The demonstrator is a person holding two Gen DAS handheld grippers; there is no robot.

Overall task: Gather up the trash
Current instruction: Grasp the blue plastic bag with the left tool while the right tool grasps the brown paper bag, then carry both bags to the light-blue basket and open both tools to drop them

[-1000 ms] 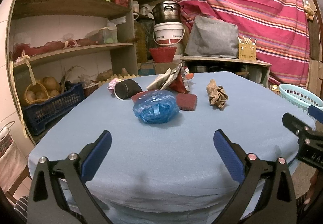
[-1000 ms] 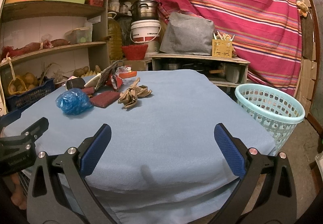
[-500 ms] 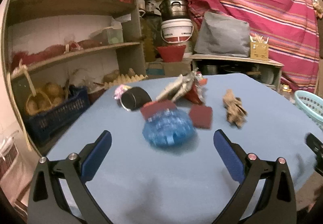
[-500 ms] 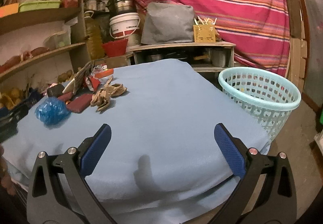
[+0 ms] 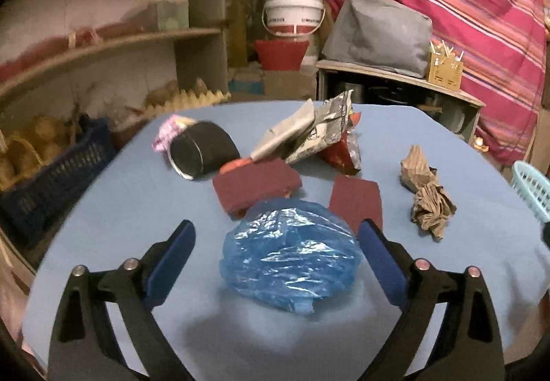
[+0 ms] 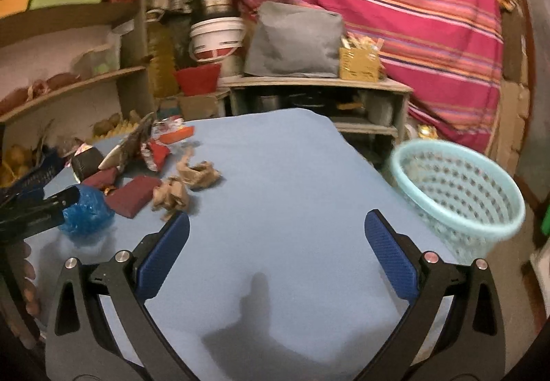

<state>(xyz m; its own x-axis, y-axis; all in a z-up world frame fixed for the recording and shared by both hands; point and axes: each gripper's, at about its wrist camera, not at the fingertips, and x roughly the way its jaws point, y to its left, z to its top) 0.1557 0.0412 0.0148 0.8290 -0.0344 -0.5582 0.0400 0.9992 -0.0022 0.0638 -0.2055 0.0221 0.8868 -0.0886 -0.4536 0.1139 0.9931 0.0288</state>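
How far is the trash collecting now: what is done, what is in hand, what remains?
Done: nothing visible; the basket looks empty. In hand: the left gripper is open around the blue plastic bag, not gripping. The right gripper is open and holds nothing. Left: crumpled brown paper, foil wrappers, maroon pieces, black can.

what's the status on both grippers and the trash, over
Left gripper open, straddling blue plastic bag, not clamped. Right gripper open, empty, over bare cloth. Basket off table's right edge. Nothing blocking the bag.
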